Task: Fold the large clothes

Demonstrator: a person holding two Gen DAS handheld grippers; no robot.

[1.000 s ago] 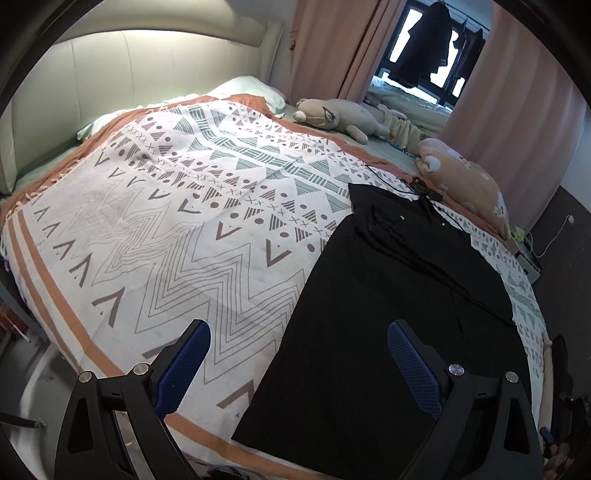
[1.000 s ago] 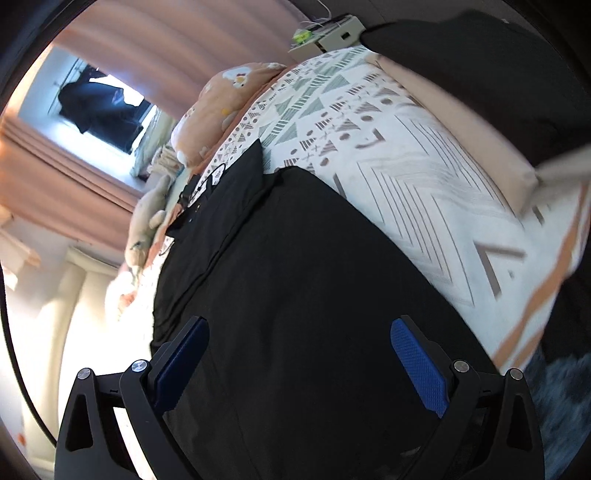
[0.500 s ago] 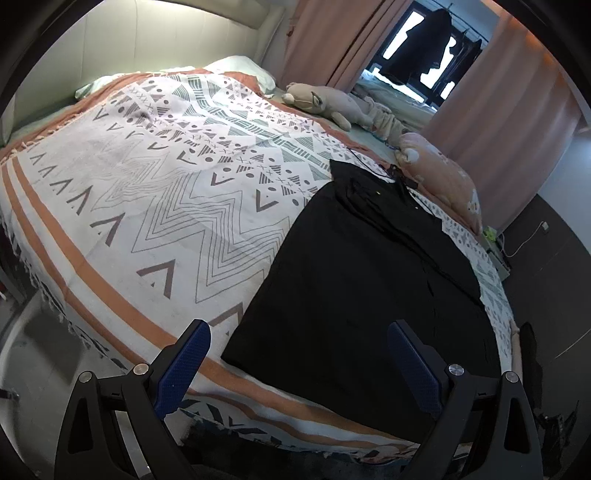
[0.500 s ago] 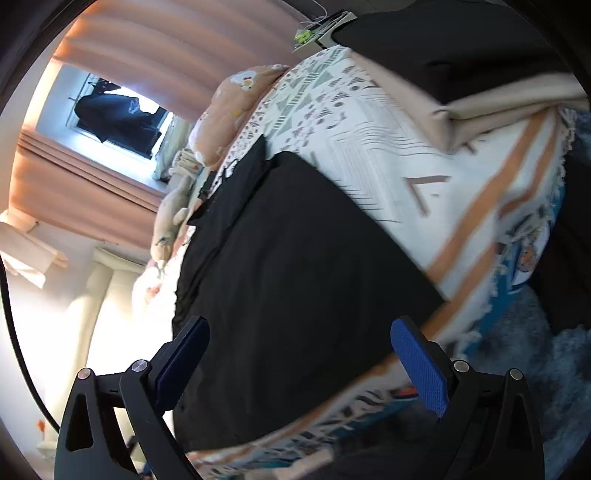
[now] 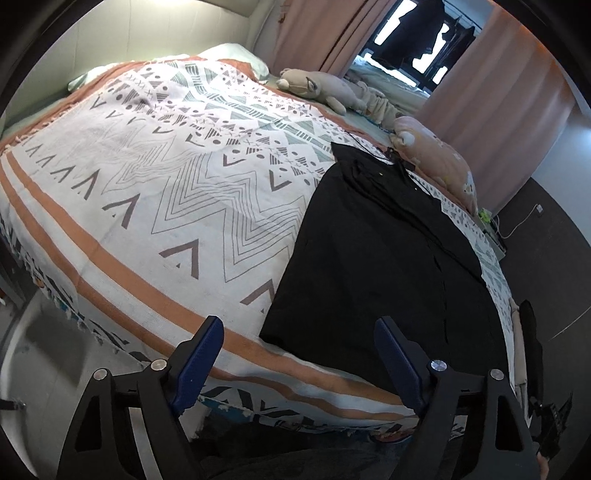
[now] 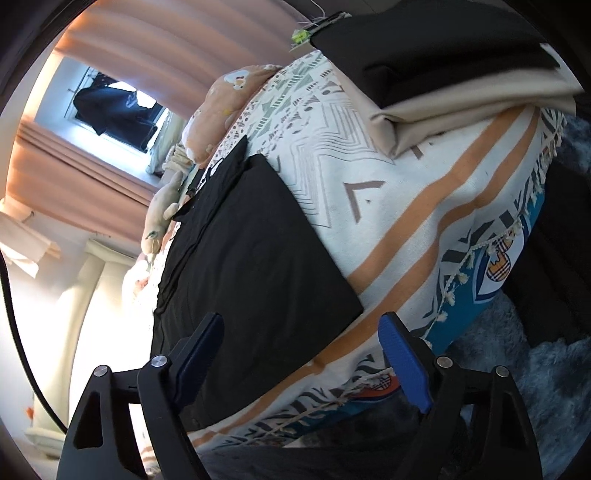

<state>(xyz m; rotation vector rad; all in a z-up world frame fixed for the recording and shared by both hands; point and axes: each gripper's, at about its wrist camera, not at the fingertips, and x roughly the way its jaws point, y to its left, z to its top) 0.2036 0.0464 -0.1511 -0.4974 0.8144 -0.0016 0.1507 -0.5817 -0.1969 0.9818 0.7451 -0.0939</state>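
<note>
1. The black garment (image 5: 388,254) is laid flat on the patterned bedspread (image 5: 177,192), on the side of the bed nearest the pink curtains (image 5: 491,96). Its near hem is seen just short of the orange stripes at the foot of the bed.
2. In the right wrist view, the near left part of the black garment (image 6: 251,258) is covered by the gripper frame, and its far end is crumpled, so the garment type cannot be determined.
3. The left gripper (image 5: 295,354) is held above the foot edge of the bed with its jaws wide apart; nothing is gripped between the blue pads (image 5: 201,354).
4. The right gripper (image 6: 301,354) is likewise held with jaws wide apart and empty, above the garment's near corner and the fringed edge of the bedspread (image 6: 424,206).
5. A stack of folded clothes (image 6: 454,74), black over beige, is seen at the bed corner; its upper part is cut off by the lens rim.
6. Two plush toys (image 5: 325,86) and a pink pillow (image 5: 436,155) are placed beyond the garment.
7. A small green object (image 6: 300,36) near the stack is too small to be identified.
8. A checked emblem (image 6: 496,264) is printed on the blue sheet below the fringe; no writing can be read.
</note>
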